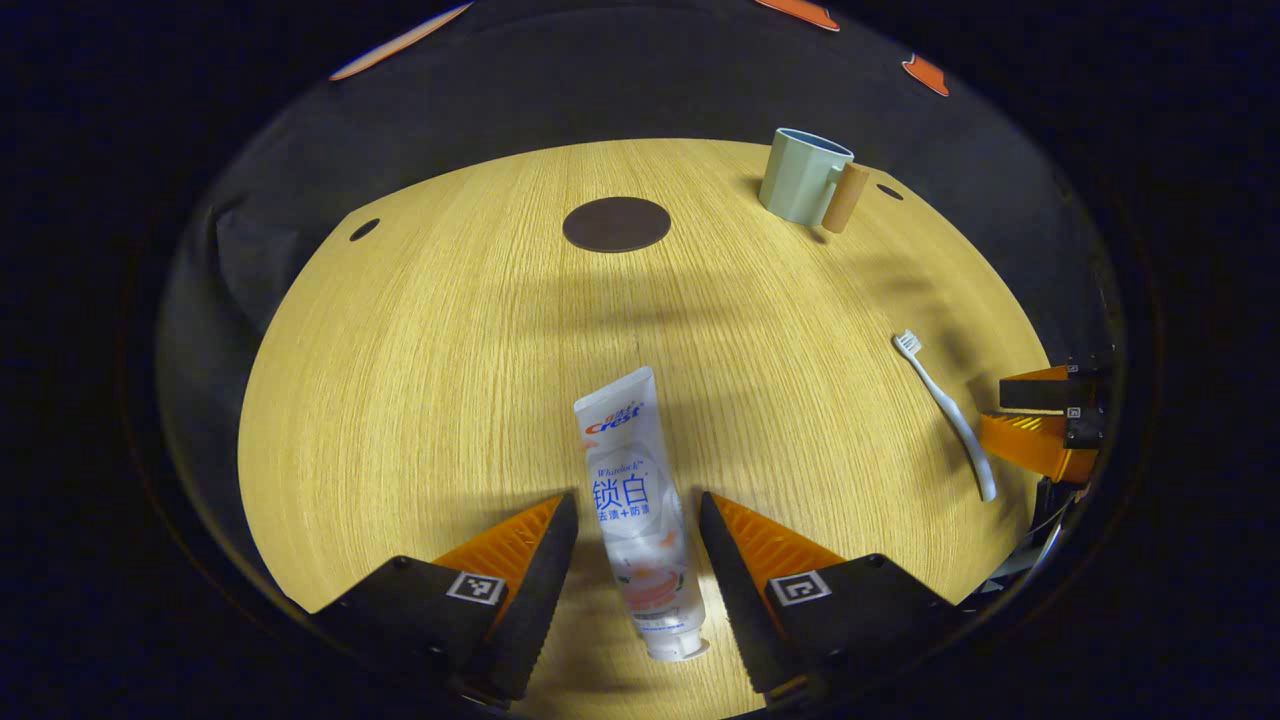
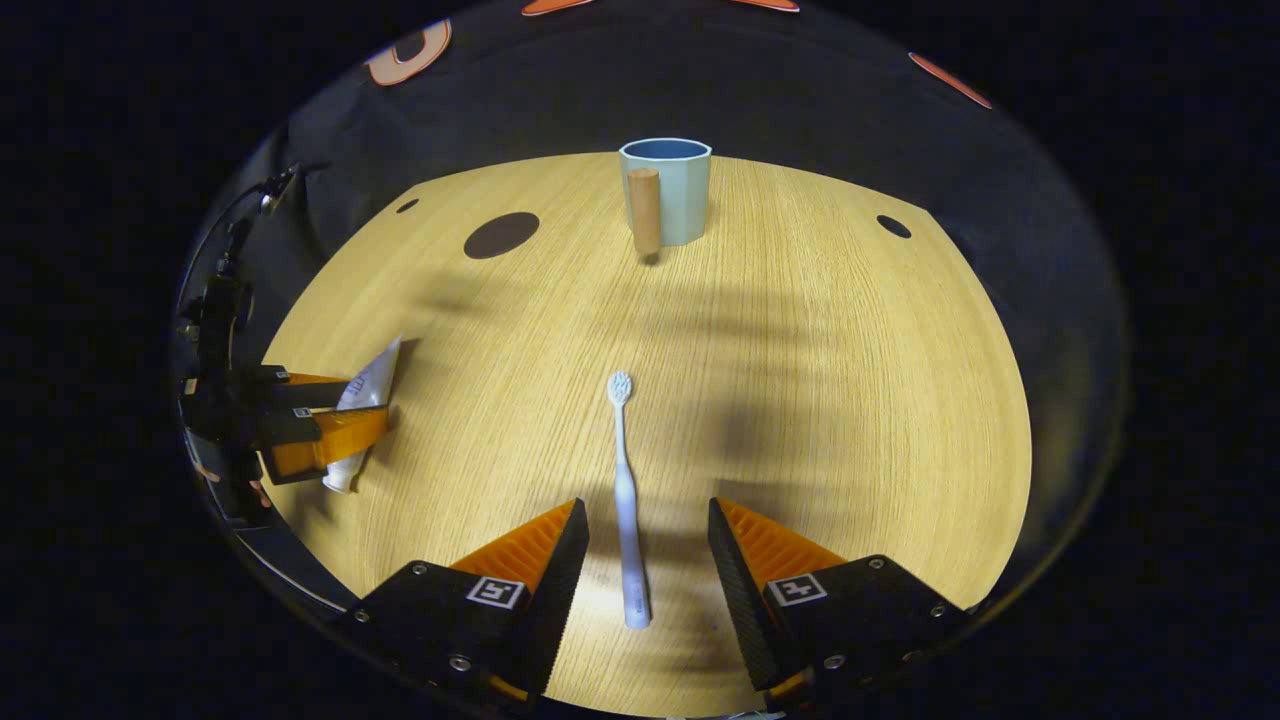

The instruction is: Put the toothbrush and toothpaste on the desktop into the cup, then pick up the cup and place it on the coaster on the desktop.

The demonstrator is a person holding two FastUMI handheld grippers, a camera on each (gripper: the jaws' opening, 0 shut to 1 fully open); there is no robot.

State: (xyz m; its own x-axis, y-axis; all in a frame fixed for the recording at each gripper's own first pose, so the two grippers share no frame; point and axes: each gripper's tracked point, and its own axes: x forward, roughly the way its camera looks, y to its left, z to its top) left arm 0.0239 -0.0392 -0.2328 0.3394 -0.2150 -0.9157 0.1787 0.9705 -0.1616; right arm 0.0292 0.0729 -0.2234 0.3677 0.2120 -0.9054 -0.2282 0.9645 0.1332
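Lying flat on the bench [image 1: 420, 330], the toothpaste [image 1: 637, 500] was framed between the spread fingers of the left tool [image 1: 637, 560], untouched, cap end nearest. A soft, light, slick tube was judged likely; a hold across its fuller middle was advised. Farther back, the coaster [image 1: 616, 224] and the cup [image 1: 803, 176] stood well apart. To the right, the toothbrush [image 2: 626, 500] lay between the parted fingers of the right tool [image 2: 647, 560], unclamped. Stiff, thin and light, it was best taken at mid-handle.
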